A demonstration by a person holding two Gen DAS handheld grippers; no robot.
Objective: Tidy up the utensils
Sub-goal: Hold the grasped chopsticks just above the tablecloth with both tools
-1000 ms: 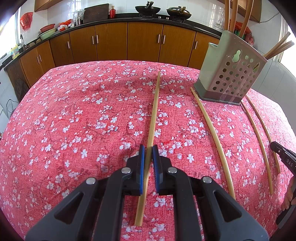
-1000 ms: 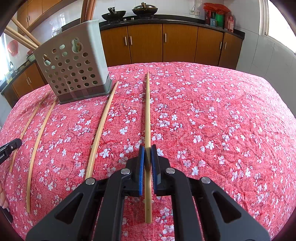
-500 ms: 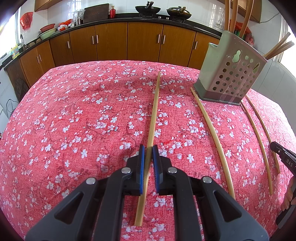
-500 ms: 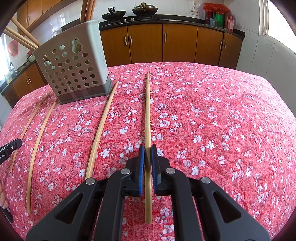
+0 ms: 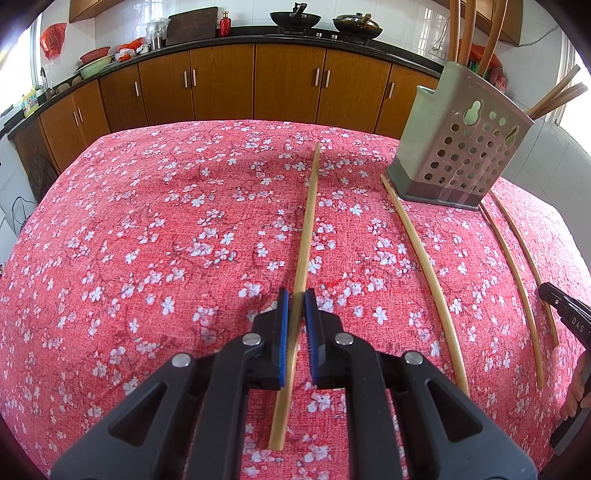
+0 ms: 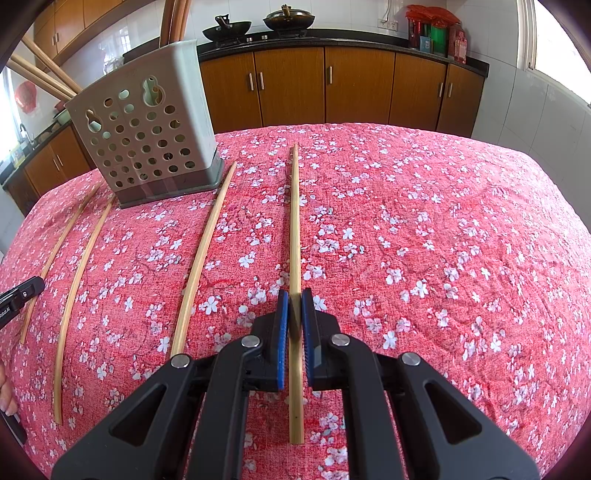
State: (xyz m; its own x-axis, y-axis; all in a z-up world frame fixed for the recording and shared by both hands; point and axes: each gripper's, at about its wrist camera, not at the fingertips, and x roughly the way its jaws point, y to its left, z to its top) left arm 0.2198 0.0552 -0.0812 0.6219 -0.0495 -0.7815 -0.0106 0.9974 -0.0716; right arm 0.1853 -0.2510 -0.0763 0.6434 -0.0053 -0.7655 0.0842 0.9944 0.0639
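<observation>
Left gripper [image 5: 295, 306] and right gripper [image 6: 294, 306] each pinch a chopstick [image 5: 310, 206] flat on the tablecloth [image 5: 147, 240], several already stand in the perforated holder [image 5: 461, 147], and three loose chopsticks [image 5: 424, 251] remain, so roughly midway.

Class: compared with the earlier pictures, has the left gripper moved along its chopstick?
No. In the left wrist view the left gripper sits at the same spot on the chopstick, with the holder unchanged beside it.

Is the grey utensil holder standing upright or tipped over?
Upright: the utensil holder rests on its base on the tablecloth, with chopsticks sticking out above.
</observation>
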